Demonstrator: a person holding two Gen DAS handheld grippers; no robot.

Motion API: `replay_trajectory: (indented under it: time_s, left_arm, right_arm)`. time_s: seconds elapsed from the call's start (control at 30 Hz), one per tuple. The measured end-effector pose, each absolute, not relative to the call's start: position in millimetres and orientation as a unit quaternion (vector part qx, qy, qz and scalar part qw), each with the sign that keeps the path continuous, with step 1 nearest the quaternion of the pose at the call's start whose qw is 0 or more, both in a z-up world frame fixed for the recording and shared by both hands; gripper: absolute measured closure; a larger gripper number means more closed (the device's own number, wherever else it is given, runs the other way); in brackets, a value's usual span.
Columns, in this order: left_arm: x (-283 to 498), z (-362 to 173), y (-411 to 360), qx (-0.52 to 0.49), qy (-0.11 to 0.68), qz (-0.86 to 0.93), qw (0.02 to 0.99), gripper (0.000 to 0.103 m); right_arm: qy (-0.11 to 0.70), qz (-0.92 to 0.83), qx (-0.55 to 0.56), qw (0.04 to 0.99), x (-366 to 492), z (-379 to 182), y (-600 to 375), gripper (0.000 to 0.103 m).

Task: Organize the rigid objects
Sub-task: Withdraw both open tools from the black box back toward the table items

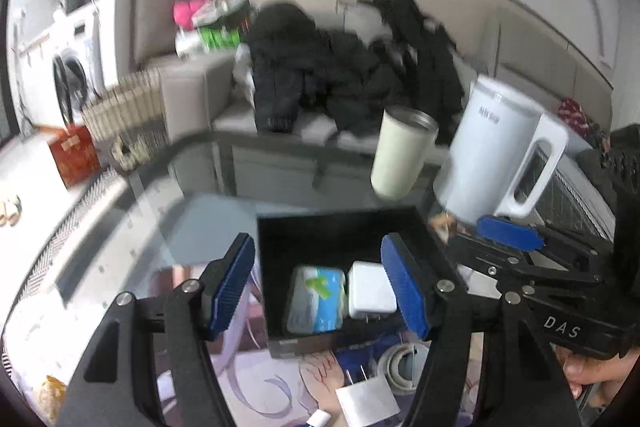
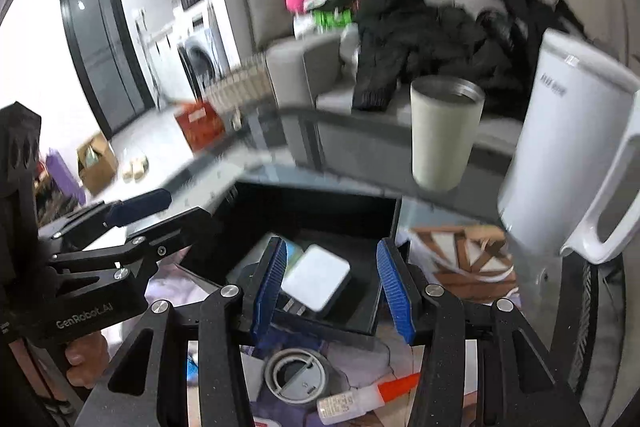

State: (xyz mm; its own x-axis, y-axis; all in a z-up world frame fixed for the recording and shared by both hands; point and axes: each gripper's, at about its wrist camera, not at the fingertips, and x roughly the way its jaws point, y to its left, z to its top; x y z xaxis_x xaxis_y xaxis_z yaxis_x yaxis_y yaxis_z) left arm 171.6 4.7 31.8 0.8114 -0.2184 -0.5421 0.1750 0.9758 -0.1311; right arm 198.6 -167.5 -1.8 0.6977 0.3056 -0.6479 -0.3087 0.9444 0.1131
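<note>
Both hand-held grippers hang above the open black rectangular box [image 1: 344, 227] on the glass tabletop [image 1: 132, 227], and neither carries anything. The left gripper [image 1: 318, 287] has its blue ribbed pads standing well apart with only air between them; the right gripper [image 2: 334, 291] has its pads apart too, somewhat narrower, nothing pressed. Inside the box lie a pale blue-and-green soft packet [image 1: 318, 301] and, touching it on the right, a white square plug-in charger [image 1: 370, 291], its prongs toward the near wall. Not yet boxed, on the printed mat in front of the box: a second white charger with bare metal prongs [image 1: 366, 401], a grey roll of tape [image 2: 298, 377], and a small glue bottle with an orange nozzle [image 2: 360, 397]. Behind the box stand a cream steel-rimmed tumbler [image 1: 404, 151] and a tall white plastic jug with a handle [image 1: 496, 155]; both views are motion-blurred, so fine contact is hard to read. My judgement: sorting is partway, the loose items come next. Risks: the two grippers sit close, and their frames could knock together over the box; a wide swing on the right could topple the jug or tumbler; the thin glue bottle may roll or squirt from a skewed pinch; the flat charger may slide on the mat instead of lifting.
</note>
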Motion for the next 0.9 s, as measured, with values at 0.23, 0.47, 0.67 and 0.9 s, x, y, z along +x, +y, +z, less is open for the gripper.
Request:
replay_trajectory:
  time_s: [0.23,0.47,0.67,0.9]
  left_arm:
    - [113,64,14,-0.018,0.151,-0.079,0.985,0.023]
    - [58,71,28,-0.008,0.09,-0.073,0.993,0.012]
    - [47,61,35,0.007,0.11,-0.076,0.991,0.012]
    - [50,39,38,0.005,0.166,-0.074,0.983,0.012]
  right_arm:
    - [0.22,0.155,0.01,0.963,144,25,-177,0.038]
    - [0.104,0.14,-0.01,0.985,78,46,-189,0.025]
    - [0.116,0.134,-0.007,0.984,65,40,-200,0.023]
    - [0.145,0.113,-0.004,0.983,75,30,-205,0.023]
